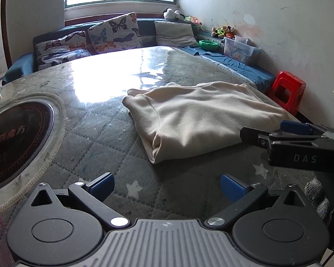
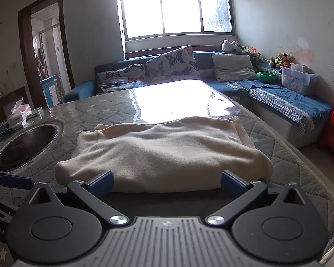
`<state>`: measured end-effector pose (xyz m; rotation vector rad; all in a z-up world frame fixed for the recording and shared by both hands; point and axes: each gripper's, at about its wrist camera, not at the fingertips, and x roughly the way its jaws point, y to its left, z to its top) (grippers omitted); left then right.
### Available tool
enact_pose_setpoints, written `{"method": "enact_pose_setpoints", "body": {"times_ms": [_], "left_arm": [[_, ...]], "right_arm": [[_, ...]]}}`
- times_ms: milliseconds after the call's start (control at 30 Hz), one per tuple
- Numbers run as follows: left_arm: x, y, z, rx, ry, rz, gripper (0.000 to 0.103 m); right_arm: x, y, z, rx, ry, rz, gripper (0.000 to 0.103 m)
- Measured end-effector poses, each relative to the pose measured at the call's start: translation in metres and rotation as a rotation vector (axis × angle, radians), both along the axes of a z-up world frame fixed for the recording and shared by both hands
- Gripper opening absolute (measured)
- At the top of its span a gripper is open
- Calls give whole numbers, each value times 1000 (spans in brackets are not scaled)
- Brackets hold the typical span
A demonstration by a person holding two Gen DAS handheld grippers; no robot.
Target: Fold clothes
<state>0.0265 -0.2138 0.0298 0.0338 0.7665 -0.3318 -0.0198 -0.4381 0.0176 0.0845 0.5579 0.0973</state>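
Left gripper (image 1: 167,185) and right gripper (image 2: 166,182) are both gaping wide, holding nothing; the folded cream garment (image 2: 160,153) is lying on the quilted tabletop (image 1: 95,133), just ahead of the right gripper.

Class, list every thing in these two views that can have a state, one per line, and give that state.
Cream garment: folded into a bundle, lying on the table, not gripped.
Left gripper: open, empty, short of the garment.
Right gripper: open, empty, at the garment's near edge.
Round cooktop: set into the table, nothing on it.
Clear storage box: on the sofa, lid on.
Red stool: upright on the floor.
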Motion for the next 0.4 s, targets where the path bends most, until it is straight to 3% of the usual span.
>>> {"method": "enact_pose_setpoints", "body": {"times_ms": [400], "left_arm": [[7, 1, -1, 13, -10, 4, 103]], "right_arm": [[4, 2, -5, -6, 14, 0, 103]]}}
